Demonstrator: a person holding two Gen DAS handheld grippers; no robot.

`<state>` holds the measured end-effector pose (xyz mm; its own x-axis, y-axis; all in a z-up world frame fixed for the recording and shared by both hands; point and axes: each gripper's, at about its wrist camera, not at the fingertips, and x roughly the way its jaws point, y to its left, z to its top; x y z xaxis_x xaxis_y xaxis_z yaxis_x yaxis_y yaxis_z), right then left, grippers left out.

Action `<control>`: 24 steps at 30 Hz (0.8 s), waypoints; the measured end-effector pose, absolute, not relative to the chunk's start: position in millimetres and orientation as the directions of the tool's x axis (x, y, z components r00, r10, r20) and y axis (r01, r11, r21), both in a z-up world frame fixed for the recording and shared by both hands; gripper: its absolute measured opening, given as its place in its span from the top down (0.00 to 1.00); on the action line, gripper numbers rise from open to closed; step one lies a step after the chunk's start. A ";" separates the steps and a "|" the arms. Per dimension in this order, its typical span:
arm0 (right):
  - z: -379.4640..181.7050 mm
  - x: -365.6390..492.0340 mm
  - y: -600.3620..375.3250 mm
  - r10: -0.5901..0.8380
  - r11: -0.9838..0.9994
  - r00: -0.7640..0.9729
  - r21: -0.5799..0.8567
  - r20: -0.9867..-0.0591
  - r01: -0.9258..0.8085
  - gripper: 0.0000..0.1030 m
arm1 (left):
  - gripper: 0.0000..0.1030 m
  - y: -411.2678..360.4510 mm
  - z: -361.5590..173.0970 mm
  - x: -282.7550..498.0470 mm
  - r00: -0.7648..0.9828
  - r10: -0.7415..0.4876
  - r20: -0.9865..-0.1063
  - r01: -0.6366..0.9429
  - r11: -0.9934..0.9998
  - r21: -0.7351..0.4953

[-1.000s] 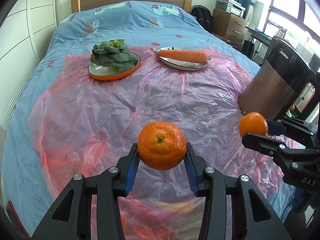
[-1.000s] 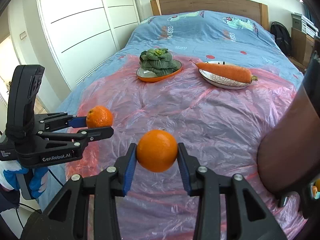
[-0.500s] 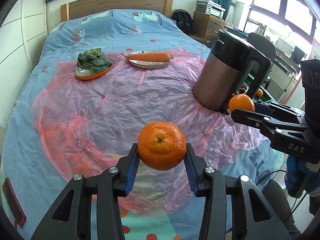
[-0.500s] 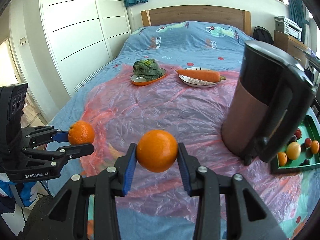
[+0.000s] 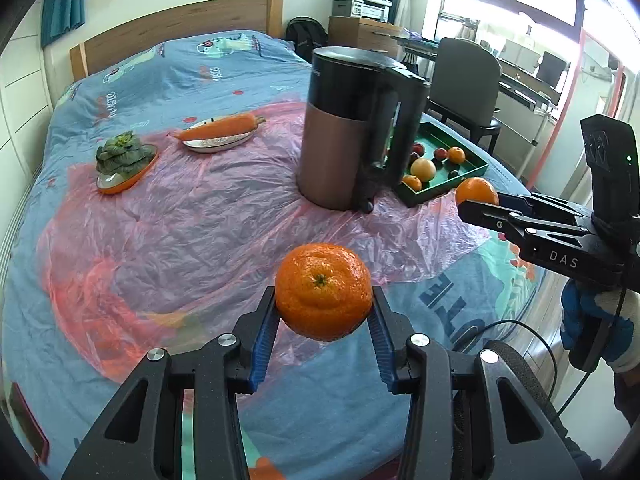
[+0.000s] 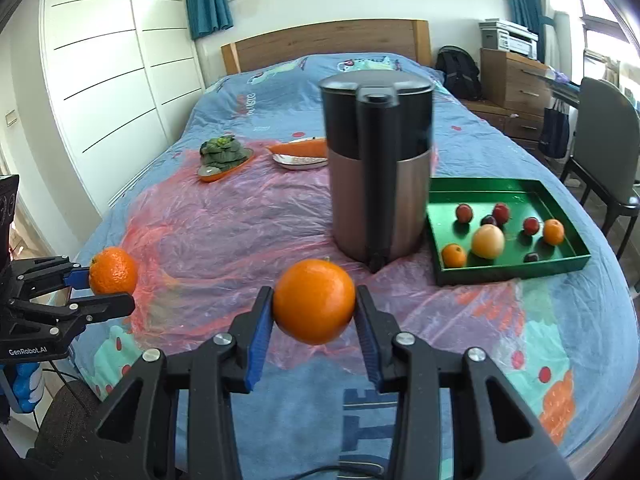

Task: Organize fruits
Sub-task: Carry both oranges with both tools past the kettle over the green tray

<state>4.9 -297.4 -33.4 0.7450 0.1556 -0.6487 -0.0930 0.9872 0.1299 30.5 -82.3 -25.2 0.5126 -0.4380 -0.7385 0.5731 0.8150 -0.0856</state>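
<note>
My left gripper [image 5: 323, 320] is shut on a bumpy mandarin [image 5: 323, 291], held in the air over the near end of the bed. My right gripper [image 6: 314, 320] is shut on a smooth orange [image 6: 314, 307], also held in the air. In the left wrist view the right gripper [image 5: 476, 202] shows at the right with its orange [image 5: 476, 190]. In the right wrist view the left gripper [image 6: 106, 286] shows at the left with its mandarin [image 6: 113, 270]. A green tray [image 6: 516, 270] holding several fruits lies at the right, behind a kettle in the left wrist view [image 5: 476, 168].
A tall brown-and-black kettle [image 6: 378, 168] stands on the pink plastic sheet [image 5: 192, 220] just left of the tray. At the far end, an orange dish of greens [image 5: 124, 160] and a plate with a carrot [image 5: 220, 134]. A chair [image 6: 608, 132] stands right of the bed.
Both grippers have pulled back toward the foot of the bed and turned right, each still holding its fruit. The kettle and green tray have come fully into view.
</note>
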 end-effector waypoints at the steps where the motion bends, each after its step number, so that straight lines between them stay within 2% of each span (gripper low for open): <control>1: -32.7 2.1 -307.0 0.142 0.989 0.751 0.131 -0.645 -0.074 0.60 | 0.63 -91.0 -23.9 29.3 0.509 -0.442 -0.739 0.584 0.808 -0.080; 12: -25.8 -9.8 -418.5 -0.012 0.983 0.788 0.136 -0.616 0.121 0.61 | 0.63 -193.7 -18.3 27.4 0.437 -0.502 -0.746 0.693 0.717 -0.076; 24: -40.6 32.0 -510.7 -0.104 0.971 0.779 0.107 -0.619 0.215 0.61 | 0.63 -315.6 -16.3 63.9 0.380 -0.551 -0.743 0.768 0.636 -0.079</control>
